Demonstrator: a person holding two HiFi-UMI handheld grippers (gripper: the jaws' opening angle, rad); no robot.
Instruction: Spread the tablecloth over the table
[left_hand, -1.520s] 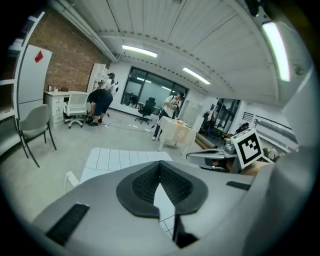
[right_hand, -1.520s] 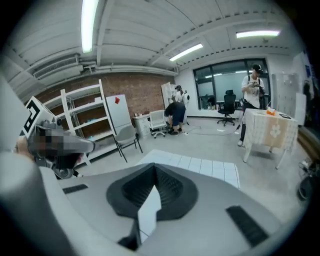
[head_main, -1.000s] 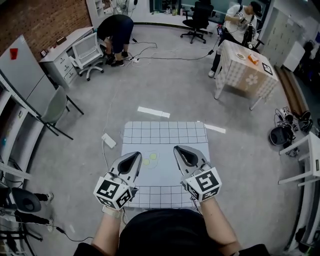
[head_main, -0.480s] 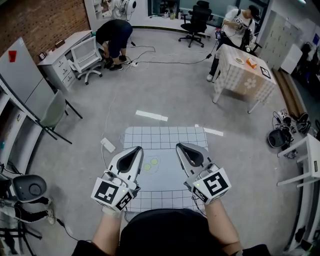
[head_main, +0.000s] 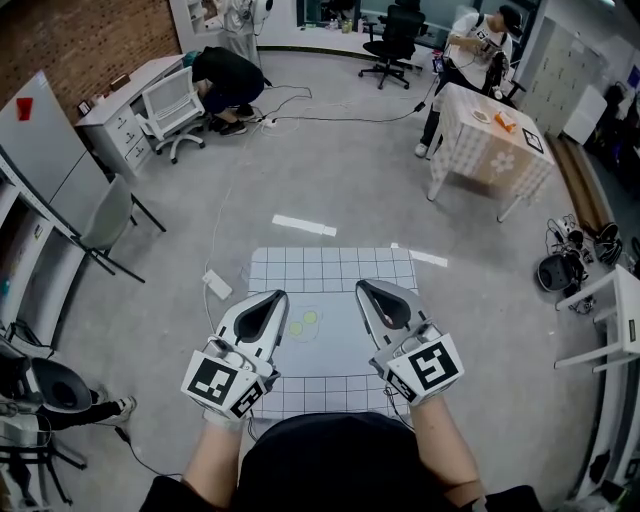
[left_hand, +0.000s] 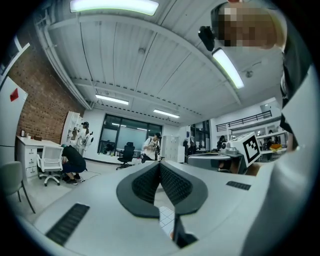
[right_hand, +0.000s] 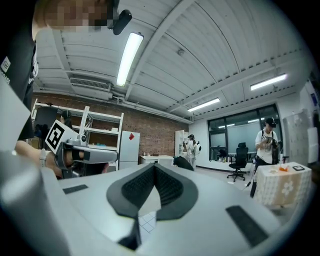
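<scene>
I have both pairs of jaws pressed together with nothing between them. The left gripper (head_main: 276, 297) and the right gripper (head_main: 366, 288) point level and side by side, held above the tablecloth (head_main: 330, 268) without pinching it.

The tablecloth lies directly below and just ahead of the jaws. It is a pale square with a grid border and a small yellow-green motif (head_main: 303, 321) between the two jaw tips. Through the slit under each pair of jaws I can see a patch of the grid, so the cloth sits under them, not in them. It looks flat and square, and it hides whatever surface carries it, so I cannot tell how it hangs at the sides.

I judge the spreading close to finished, and this step is more a check of the lay than a pull. For the next move I would look for a wrinkle or a skewed edge. If I find one, I would spread one pair of jaws, lower it to that edge below and tug outward. If not, I would draw both grippers back.
</scene>
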